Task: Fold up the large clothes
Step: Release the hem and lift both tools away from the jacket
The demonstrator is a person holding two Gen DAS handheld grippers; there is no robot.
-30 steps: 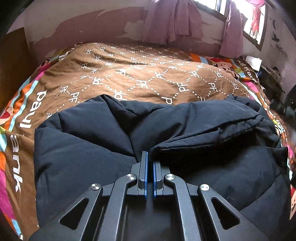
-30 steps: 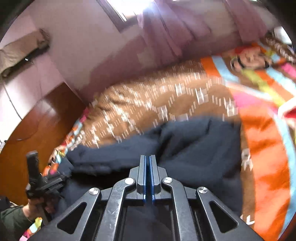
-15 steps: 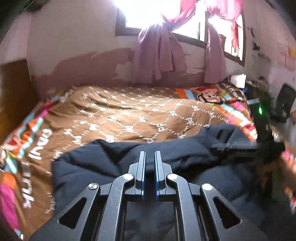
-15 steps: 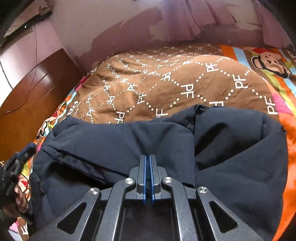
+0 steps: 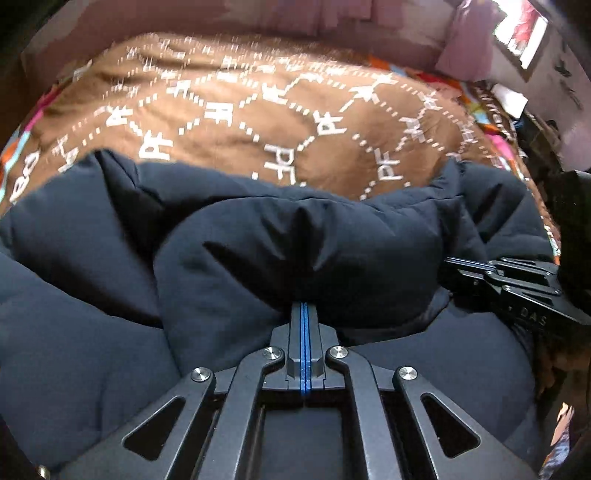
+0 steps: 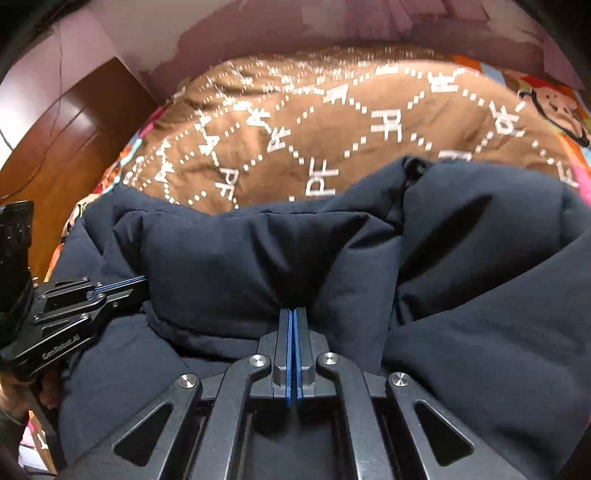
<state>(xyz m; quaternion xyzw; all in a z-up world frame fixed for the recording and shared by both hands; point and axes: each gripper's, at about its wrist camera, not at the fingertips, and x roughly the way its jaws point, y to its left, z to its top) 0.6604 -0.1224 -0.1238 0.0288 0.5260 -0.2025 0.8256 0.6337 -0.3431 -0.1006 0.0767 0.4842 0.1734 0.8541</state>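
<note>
A large dark navy padded jacket (image 5: 110, 288) lies on the bed and fills the near half of both views (image 6: 480, 295). My left gripper (image 5: 305, 308) is shut on a puffy fold of the jacket (image 5: 295, 251). My right gripper (image 6: 292, 314) is shut on the same fold (image 6: 240, 266) from its other end. Each gripper shows in the other's view, pinching the fold's end: the right gripper at the right of the left wrist view (image 5: 454, 263), the left gripper at the left of the right wrist view (image 6: 138, 280).
The bed is covered with a brown quilt with white "PF" lettering (image 5: 258, 110) and colourful borders (image 6: 546, 107). A dark wooden headboard (image 6: 74, 125) stands at the left. A pink wall (image 6: 258, 33) is behind. Clutter (image 5: 535, 129) sits beyond the bed's right edge.
Both grippers have dropped low and closed in on the jacket. The left jaws, slightly apart half a second ago, are now shut on a fold, and the right pinches it too.
</note>
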